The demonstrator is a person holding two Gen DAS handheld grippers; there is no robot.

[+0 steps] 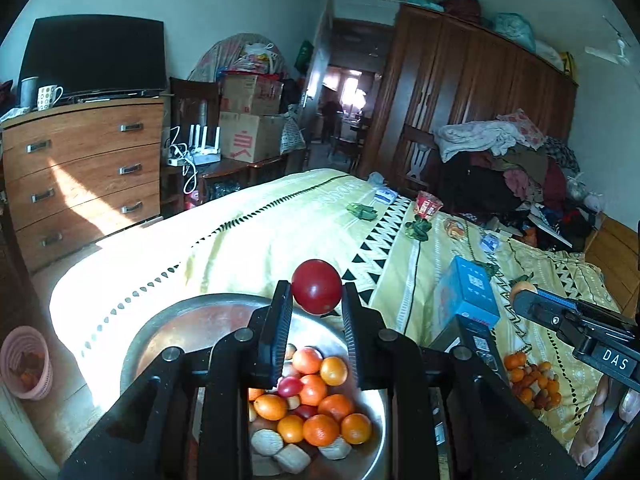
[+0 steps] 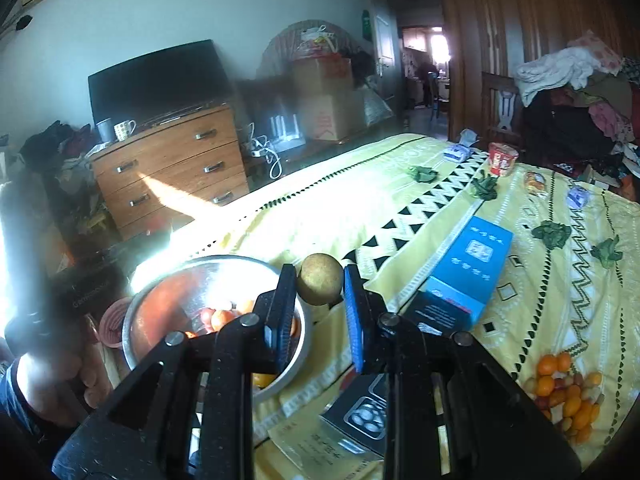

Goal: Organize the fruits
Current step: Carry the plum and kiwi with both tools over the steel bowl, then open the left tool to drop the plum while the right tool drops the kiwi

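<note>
My left gripper [image 1: 317, 300] is shut on a round dark red fruit [image 1: 317, 286], held above a metal bowl [image 1: 168, 320] that holds several oranges, small red fruits and pale ones. In the right wrist view my right gripper [image 2: 320, 286] is shut on a brownish-yellow round fruit [image 2: 320, 284], just right of the same metal bowl [image 2: 168, 284]. The right gripper also shows at the left wrist view's right edge, with its pale fruit [image 1: 522, 290] at the tip. A pile of small orange and red fruits [image 2: 568, 388] lies on the yellow bedspread [image 2: 400, 208].
A blue box [image 2: 468, 264] lies on the bed between the bowl and the fruit pile, a dark box [image 2: 360, 412] nearer me. Green leafy pieces [image 2: 552, 234], a red cup [image 2: 502, 158] and small packets lie farther back. A wooden dresser [image 1: 84, 168] and a pink basket [image 1: 26, 362] stand beside the bed.
</note>
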